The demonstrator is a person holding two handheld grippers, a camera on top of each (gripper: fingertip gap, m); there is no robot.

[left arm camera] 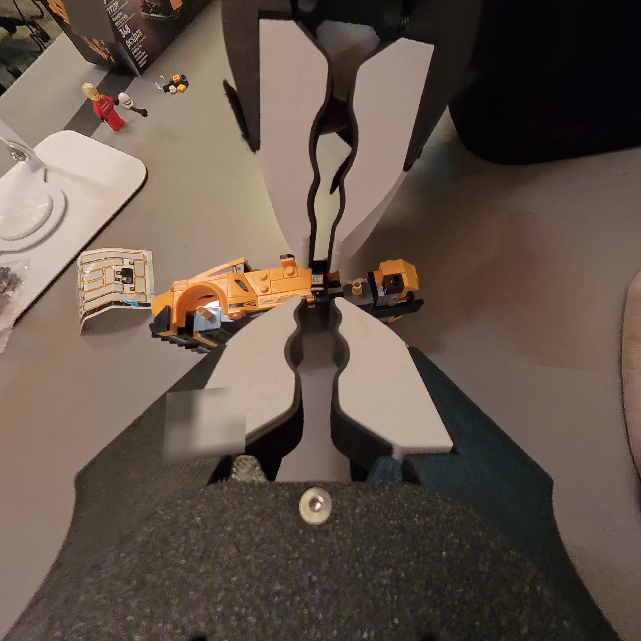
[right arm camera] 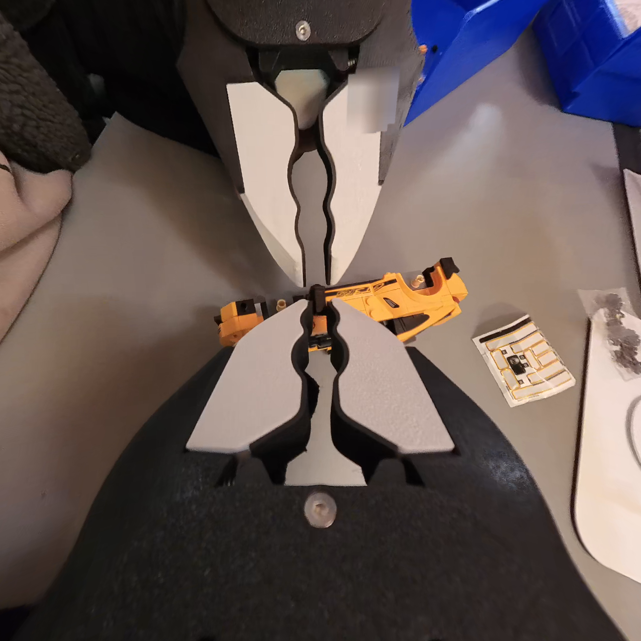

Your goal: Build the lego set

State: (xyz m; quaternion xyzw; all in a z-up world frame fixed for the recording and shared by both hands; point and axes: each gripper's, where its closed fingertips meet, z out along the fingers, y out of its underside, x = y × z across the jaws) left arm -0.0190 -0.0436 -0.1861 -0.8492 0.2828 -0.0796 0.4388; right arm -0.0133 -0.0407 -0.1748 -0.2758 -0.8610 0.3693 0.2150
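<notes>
- Orange lego car [left arm camera: 242, 295] sits on the grey table [left arm camera: 485, 260], part-built: axle pins bare, no wheels on.
- Left gripper [left arm camera: 318, 305] and right gripper [left arm camera: 321, 263] meet tip to tip over the car's middle, coming from opposite sides.
- Right gripper [right arm camera: 317, 305] is pinched on a small black piece [left arm camera: 319, 277] at the car's mid-section; tips are narrow around it.
- Left gripper's tips are nearly together at the same spot. Looks like it clamps the car's lower edge, but I can't tell for sure; the contact is hidden.
- My read: one side braces the body so the other can press the piece onto the studs without the car sliding.
- Sticker sheet [right arm camera: 523, 360] lies just beside the car, kept within reach.
- Red minifigure [left arm camera: 104, 105], loose small parts [left arm camera: 175, 85] and the box [left arm camera: 114, 38] are parked well apart, clear of the work zone.
</notes>
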